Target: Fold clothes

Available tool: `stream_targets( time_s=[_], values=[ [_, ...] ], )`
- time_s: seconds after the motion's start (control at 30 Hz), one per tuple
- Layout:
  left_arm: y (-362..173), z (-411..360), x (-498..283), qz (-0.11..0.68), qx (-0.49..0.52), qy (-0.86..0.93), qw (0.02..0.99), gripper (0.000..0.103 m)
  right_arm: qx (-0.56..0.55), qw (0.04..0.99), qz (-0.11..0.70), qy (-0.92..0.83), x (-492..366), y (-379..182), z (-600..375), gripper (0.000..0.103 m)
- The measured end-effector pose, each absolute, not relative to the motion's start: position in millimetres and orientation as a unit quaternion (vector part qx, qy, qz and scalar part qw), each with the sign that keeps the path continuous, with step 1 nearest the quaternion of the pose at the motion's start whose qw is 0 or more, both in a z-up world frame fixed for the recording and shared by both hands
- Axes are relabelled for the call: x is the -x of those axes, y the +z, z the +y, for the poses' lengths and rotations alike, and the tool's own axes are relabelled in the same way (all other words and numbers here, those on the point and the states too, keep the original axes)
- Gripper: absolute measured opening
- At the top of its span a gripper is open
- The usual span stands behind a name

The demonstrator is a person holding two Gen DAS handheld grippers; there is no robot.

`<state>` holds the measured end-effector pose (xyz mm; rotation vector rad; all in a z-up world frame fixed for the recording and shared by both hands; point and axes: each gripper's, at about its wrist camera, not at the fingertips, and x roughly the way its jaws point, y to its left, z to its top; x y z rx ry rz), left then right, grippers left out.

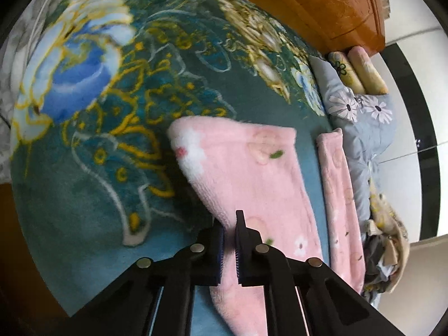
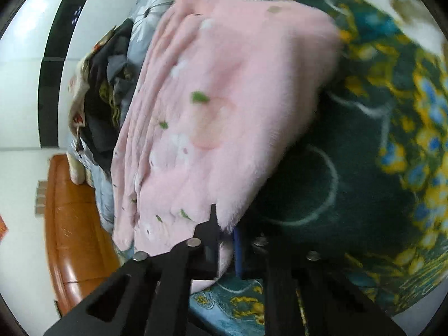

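Observation:
A fluffy pink garment (image 1: 246, 173) with white flowers and green leaf marks lies on a teal floral blanket (image 1: 117, 112) covering a bed. My left gripper (image 1: 230, 225) is shut on the garment's near edge, pink fleece pinched between its black fingers. A second pink strip (image 1: 340, 204) of the same fleece lies to the right. In the right wrist view the pink garment (image 2: 218, 106) hangs lifted above the teal blanket (image 2: 350, 168), casting a shadow. My right gripper (image 2: 225, 224) is shut on its lower corner.
A brown wooden headboard (image 1: 322, 8) stands behind the bed. Grey flowered bedding (image 1: 361, 117), two rolled pillows (image 1: 361, 70) and a pile of dark clothes (image 2: 100, 106) line the bed's edge. A white tiled floor with a black stripe (image 1: 414, 128) lies beyond.

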<state>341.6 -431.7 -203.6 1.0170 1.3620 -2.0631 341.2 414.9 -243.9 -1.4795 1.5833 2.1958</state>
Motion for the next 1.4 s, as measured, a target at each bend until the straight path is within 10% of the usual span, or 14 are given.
stream_targets(
  time_s=[0.4, 1.0, 1.4],
  values=[
    [-99, -427, -296, 0.455, -0.296, -0.817, 0.192, 0.004, 0.340, -0.077, 0.500, 0.793, -267, -126, 432, 0.004],
    [-71, -390, -97, 0.324, -0.411, -0.826, 0.210, 0.004, 0.364, -0.046, 0.453, 0.813, -136, -122, 447, 0.004],
    [-170, -364, 49, 0.301, -0.498, -0.791, 0.191, 0.009, 0.417, 0.032, 0.449, 0.789, -54, -170, 458, 0.004]
  ],
)
